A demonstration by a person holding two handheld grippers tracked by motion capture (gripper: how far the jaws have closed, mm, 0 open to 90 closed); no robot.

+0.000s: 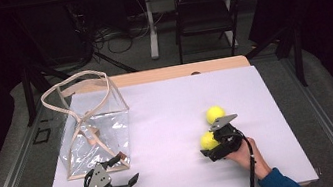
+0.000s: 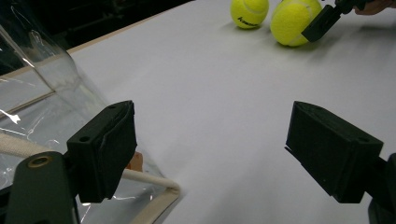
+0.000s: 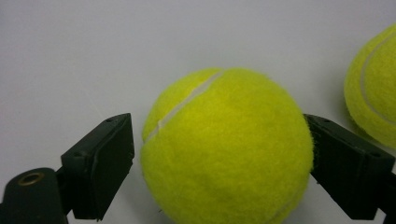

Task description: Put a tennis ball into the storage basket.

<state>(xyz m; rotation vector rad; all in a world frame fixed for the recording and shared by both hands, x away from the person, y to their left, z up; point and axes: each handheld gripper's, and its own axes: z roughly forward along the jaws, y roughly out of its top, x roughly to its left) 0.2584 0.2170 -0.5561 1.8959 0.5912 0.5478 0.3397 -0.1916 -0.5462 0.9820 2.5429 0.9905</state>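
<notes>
1. Ball position: the near tennis ball [image 3: 227, 147] sits square between the jaws of the right gripper [image 1: 211, 143], straight ahead of it on the white sheet [image 1: 169, 123]. A round thing, so no long axis to line up.
2. Right gripper state: one pad looks to touch the felt, the other shows a sliver of gap in the right gripper view. Jaws around the ball, not yet pressing from both sides, so I judge no firm hold.
3. Second tennis ball [image 1: 215, 113] lies just beyond the near ball, close beside it, maybe touching; can't tell. Risk: a nudge sends either one rolling.
4. Left gripper [image 1: 127, 184] is well apart from the near ball, down by the front corner of the clear bag [image 1: 92, 130]; jaws wide apart, nothing between them. The right hand is plainly the nearer one.
5. Bag stands open, strap loop up, far to the left of the near ball across bare sheet.
6. Surface: flat, smooth sheet over a wooden table [image 1: 161, 74]. Room behind is dark, with a chair [image 1: 205, 14] and floor cables past the table's far edge.
</notes>
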